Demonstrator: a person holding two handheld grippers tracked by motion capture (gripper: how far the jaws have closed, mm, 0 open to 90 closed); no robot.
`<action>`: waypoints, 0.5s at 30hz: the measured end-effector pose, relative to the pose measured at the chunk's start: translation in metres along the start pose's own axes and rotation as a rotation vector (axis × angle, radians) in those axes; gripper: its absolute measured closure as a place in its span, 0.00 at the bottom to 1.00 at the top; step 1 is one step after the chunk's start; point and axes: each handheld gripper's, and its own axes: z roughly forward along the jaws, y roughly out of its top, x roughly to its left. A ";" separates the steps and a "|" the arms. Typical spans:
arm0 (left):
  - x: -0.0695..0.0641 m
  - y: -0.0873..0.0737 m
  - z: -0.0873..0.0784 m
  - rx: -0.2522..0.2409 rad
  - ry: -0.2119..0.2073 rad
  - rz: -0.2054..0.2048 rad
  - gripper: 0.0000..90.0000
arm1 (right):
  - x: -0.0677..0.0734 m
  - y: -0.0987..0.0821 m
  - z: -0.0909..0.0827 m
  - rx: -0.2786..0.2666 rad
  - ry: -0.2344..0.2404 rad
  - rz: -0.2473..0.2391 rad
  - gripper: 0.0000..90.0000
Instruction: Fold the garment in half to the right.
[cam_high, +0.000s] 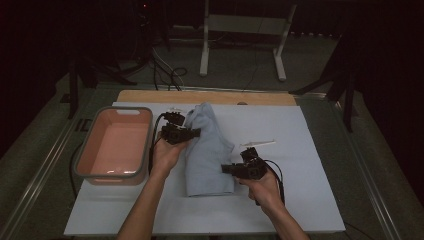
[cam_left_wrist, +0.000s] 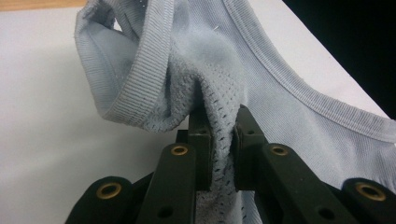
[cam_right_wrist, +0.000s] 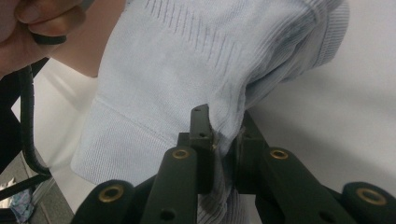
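Mid-fold, both ends of the garment pinched

Left hand-held gripper (cam_left_wrist: 219, 140) clamped on the mesh-knit fabric beside the ribbed neckline of a pale blue knit top (cam_high: 207, 150); right hand-held gripper (cam_right_wrist: 224, 135) clamped on a fold of the same top near its hemmed edge. Already narrowed into a long strip, sides turned in, lying down the middle of the white mat (cam_high: 310, 200) that covers the surface, far end bunched and raised off the mat at the left grip. Judged roughly halfway: lengthwise folds done, crosswise fold of one end over the other apparently not yet made, final smoothing also left. Pink plastic bin (cam_high: 116, 145) just left of the mat's middle, with nothing visible inside, perhaps meant for the folded top. Small white strip (cam_high: 257, 143) on the mat beyond the right hand, untouched.
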 end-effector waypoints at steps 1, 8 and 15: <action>0.000 0.001 -0.001 -0.002 -0.001 -0.001 0.91 | 0.001 0.001 0.001 0.000 -0.002 0.003 0.91; 0.004 0.003 -0.005 -0.005 0.006 -0.001 0.91 | 0.004 0.006 0.002 -0.004 0.005 -0.005 0.91; 0.007 0.005 -0.009 -0.006 0.013 -0.002 0.91 | 0.007 0.010 0.005 -0.003 0.006 -0.011 0.91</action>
